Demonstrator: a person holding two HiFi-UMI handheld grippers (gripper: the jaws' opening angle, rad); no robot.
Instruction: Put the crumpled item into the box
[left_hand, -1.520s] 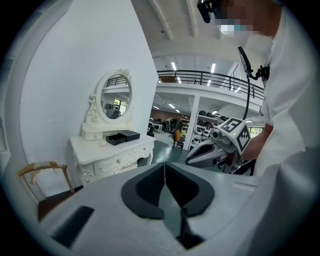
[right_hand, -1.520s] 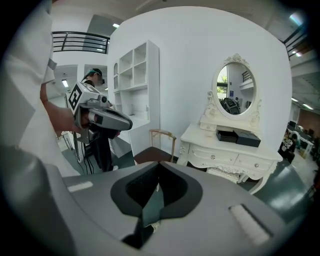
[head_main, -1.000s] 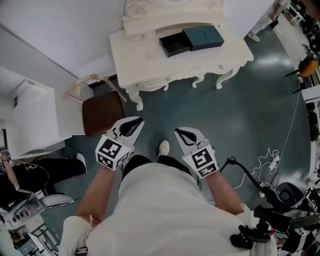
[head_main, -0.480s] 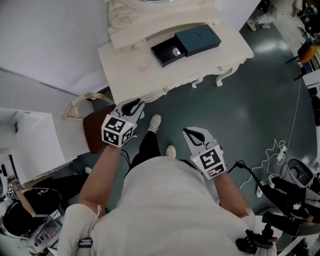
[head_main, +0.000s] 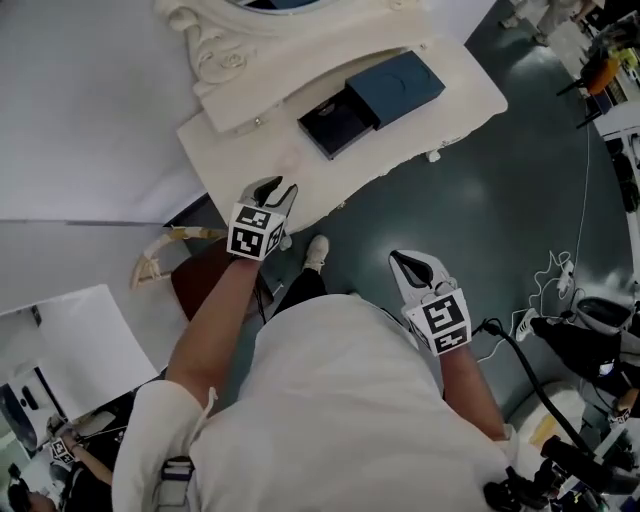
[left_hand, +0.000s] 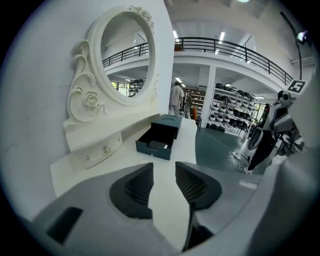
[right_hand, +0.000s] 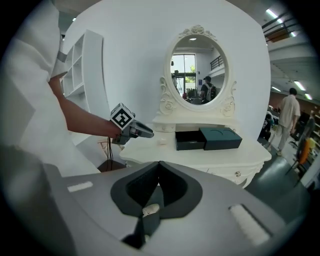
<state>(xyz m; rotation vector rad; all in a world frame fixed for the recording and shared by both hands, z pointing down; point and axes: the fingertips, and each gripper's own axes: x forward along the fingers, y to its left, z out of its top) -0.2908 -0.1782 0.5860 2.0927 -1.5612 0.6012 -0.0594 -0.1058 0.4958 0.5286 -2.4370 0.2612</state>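
A dark box (head_main: 338, 125) lies open on the white dressing table (head_main: 450, 95), its teal sleeve (head_main: 397, 85) beside it. In the right gripper view a small whitish crumpled item (right_hand: 162, 140) rests on the tabletop, left of the box (right_hand: 190, 140) and just ahead of my left gripper (right_hand: 149, 132). My left gripper (head_main: 274, 187) hovers over the table's front left edge. Its jaws are opening, and nothing is between its pads (left_hand: 141, 186); the box (left_hand: 157, 142) lies ahead of it. My right gripper (head_main: 406, 260) hangs low over the floor, jaws together (right_hand: 159, 165).
An oval mirror (left_hand: 125, 55) in a carved frame backs the table. A brown chair seat (head_main: 205, 280) stands below the table's left end. Cables (head_main: 550, 290) and equipment lie on the floor at the right. White shelving (right_hand: 87, 75) stands left of the table.
I have walked up to the table. My left gripper has gone forward from waist height to the table's edge, and its jaws have parted. My right gripper stayed low and shut.
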